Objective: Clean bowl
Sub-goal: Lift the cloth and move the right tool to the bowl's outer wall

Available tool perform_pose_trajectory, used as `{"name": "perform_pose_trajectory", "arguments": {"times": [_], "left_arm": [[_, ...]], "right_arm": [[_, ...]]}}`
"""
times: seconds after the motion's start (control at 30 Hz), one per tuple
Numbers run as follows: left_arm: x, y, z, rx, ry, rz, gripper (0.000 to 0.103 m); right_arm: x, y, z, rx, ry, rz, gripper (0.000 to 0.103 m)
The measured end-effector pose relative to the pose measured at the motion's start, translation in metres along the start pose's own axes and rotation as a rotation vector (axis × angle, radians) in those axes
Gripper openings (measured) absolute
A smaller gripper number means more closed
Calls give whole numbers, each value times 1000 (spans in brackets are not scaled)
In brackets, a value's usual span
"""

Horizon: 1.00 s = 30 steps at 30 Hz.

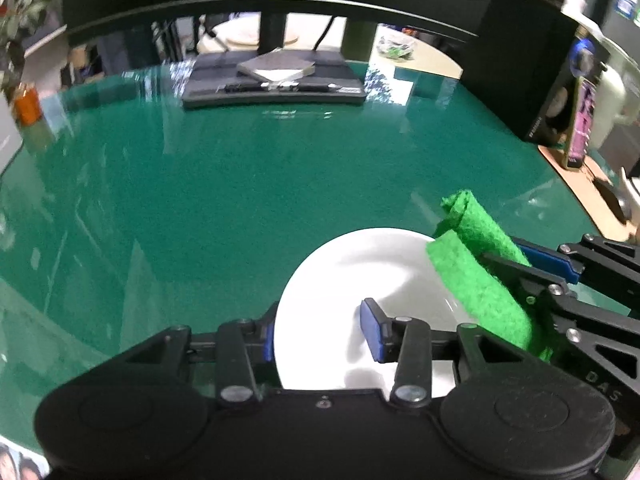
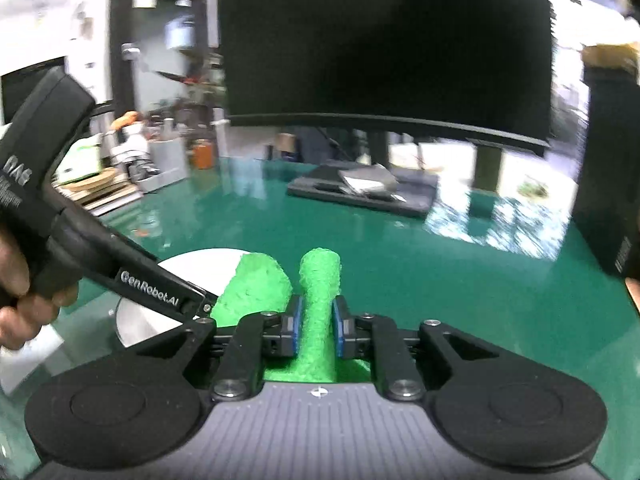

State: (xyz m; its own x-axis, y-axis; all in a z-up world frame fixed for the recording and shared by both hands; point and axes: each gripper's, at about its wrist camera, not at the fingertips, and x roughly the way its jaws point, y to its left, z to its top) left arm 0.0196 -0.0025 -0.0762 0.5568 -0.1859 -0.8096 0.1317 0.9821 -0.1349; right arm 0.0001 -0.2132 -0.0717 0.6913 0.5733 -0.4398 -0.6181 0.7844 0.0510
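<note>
A white bowl [image 1: 360, 272] sits on the green table [image 1: 240, 184], close in front of me in the left wrist view. My left gripper [image 1: 320, 336] is shut on its near rim, one blue pad outside the wall and one inside. A folded green cloth [image 1: 480, 280] hangs over the bowl's right edge, held from the right by my right gripper [image 1: 516, 264]. In the right wrist view the right gripper [image 2: 317, 328] is shut on a rolled fold of the cloth [image 2: 320, 280], with the bowl [image 2: 208, 264] to its left, partly hidden by the left gripper's arm.
A dark monitor [image 2: 384, 48] stands at the back on a flat grey base [image 1: 272, 84] that carries a grey box. A black box [image 1: 516, 64] stands at the right. An orange jar [image 1: 26, 104] sits far left. A hand [image 2: 16, 288] holds the left gripper.
</note>
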Motion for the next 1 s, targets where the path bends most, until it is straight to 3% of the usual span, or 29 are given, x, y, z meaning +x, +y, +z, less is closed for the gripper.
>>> {"name": "perform_pose_trajectory", "arguments": {"times": [0.07,0.23,0.4,0.47,0.6,0.7,0.8,0.83,0.87,0.97,1.0], "left_arm": [[-1,0,-3,-8,-15,4,42],[-4,-5,-8,-29,-37,46,48],[-6,-7,-10,-67,-43,76,50],[-6,-8,-9,-76,-44,82,49],[-7,-10,-11,-85,-51,101,49],[-8,-10,-11,-102,-48,98,50],[-8,-10,-11,-108,-49,98,50],[-8,-10,-11,-108,-48,98,50],[-8,-10,-11,-107,-46,97,50],[-8,-9,-10,-103,-42,95,50],[-8,-10,-10,-105,-43,97,50]], "right_arm": [[-1,-2,4,-88,-38,89,16],[-1,0,-5,-318,-67,194,18],[-11,-2,-7,-414,-101,281,20],[-16,-1,-9,-451,-113,354,21],[-5,-11,-3,-438,-99,407,18],[11,-26,6,-364,-69,394,19],[36,-59,22,13,80,495,21],[45,-78,24,220,127,544,21],[50,-89,24,337,143,575,23],[49,-91,19,348,156,614,34],[49,-90,17,340,160,613,32]]}}
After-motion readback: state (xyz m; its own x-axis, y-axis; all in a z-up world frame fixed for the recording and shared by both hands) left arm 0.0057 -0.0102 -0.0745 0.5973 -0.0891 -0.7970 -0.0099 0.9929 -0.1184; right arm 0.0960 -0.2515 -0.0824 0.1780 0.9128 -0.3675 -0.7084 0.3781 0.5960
